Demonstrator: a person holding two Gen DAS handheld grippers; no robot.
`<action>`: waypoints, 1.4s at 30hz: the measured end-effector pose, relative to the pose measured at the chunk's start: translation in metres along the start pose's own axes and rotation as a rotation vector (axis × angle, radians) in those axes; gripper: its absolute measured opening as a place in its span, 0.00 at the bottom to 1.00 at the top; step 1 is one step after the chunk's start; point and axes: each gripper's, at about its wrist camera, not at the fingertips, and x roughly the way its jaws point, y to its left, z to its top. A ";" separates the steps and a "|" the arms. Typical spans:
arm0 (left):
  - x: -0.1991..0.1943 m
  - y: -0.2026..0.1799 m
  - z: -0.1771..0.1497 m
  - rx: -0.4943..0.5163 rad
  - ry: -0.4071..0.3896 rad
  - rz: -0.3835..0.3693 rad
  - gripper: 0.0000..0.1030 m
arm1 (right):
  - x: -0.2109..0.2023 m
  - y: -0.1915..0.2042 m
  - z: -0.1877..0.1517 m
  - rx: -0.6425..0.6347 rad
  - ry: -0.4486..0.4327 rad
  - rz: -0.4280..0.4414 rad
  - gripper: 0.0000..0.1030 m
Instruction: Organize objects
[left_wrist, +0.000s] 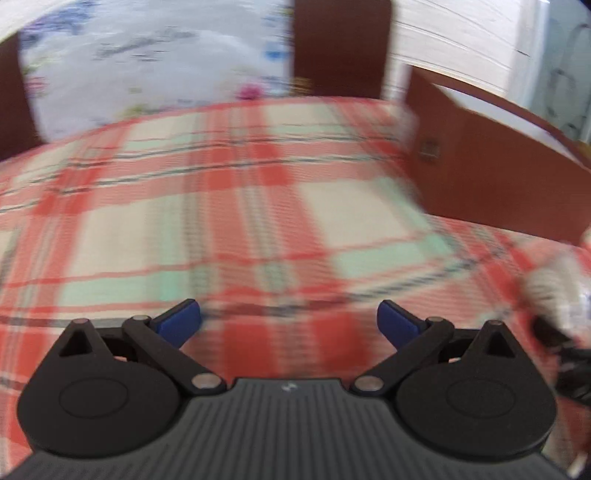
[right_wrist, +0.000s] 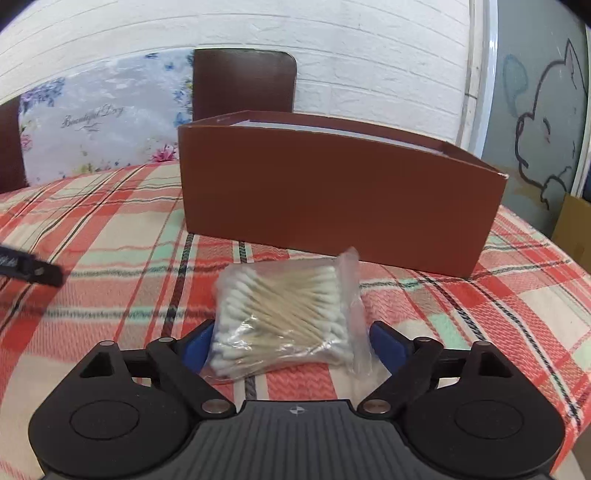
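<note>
A clear plastic bag of cotton swabs (right_wrist: 286, 317) lies on the plaid tablecloth (right_wrist: 110, 229), just on the near side of a brown cardboard box (right_wrist: 340, 195) whose top is open. The bag sits between the blue fingers (right_wrist: 197, 345) of your right gripper (right_wrist: 290, 345), whose jaws stand wide on either side of it; the left pad looks close to or just touching the bag's edge, the right pad apart from it, so nothing is gripped yet. To take it well, close slowly across the thick bundle of sticks rather than the loose film at the bag's right side, which would likely slip. Then lift high enough to clear the box's near wall before you move over the opening.

Your left gripper (left_wrist: 288, 325) is open and empty above bare cloth, in a heavily blurred view; the box (left_wrist: 498, 177) lies to its far right. A dark tip at the left edge of the right view is probably that gripper, well apart from the bag. Beyond the table stand a brown chair back (right_wrist: 243, 81) and a floral cushion (right_wrist: 99, 125).
</note>
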 end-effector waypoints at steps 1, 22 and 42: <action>0.001 -0.011 0.002 -0.003 0.025 -0.051 1.00 | -0.004 -0.005 -0.003 0.003 -0.002 -0.005 0.91; 0.017 -0.145 0.041 0.069 0.209 -0.423 0.49 | -0.005 -0.029 0.012 0.017 -0.114 0.121 0.61; 0.045 -0.212 0.140 0.290 -0.157 -0.146 0.76 | 0.055 -0.103 0.105 0.123 -0.323 -0.120 0.82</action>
